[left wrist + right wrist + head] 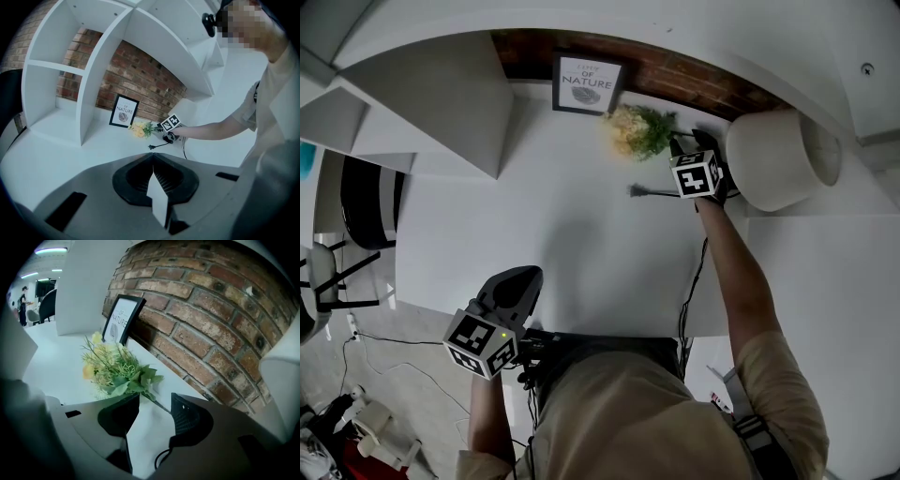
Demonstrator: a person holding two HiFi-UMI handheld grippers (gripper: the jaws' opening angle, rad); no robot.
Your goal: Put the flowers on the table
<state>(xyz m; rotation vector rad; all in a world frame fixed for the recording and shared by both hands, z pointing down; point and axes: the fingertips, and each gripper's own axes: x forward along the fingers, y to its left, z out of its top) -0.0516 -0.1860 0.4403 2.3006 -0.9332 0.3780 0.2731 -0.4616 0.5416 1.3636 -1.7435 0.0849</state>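
Observation:
A small bunch of yellow flowers (636,129) with green leaves lies on the white table (553,244) at the back, just right of a framed print. In the right gripper view the flowers (115,369) rest on the tabletop just beyond the jaws. Their thin stem (159,404) runs back between the two jaws, which stand apart. My right gripper (684,142) is open around the stem (155,397). My left gripper (520,278) hovers at the table's front edge, far from the flowers (139,129). It is shut with nothing in it (153,157).
A framed "NATURE" print (588,84) leans on the brick wall (211,310). A white lamp shade (778,159) stands right of my right gripper. A black plug and cable (639,191) lie on the table. White shelf dividers (441,103) rise at the left.

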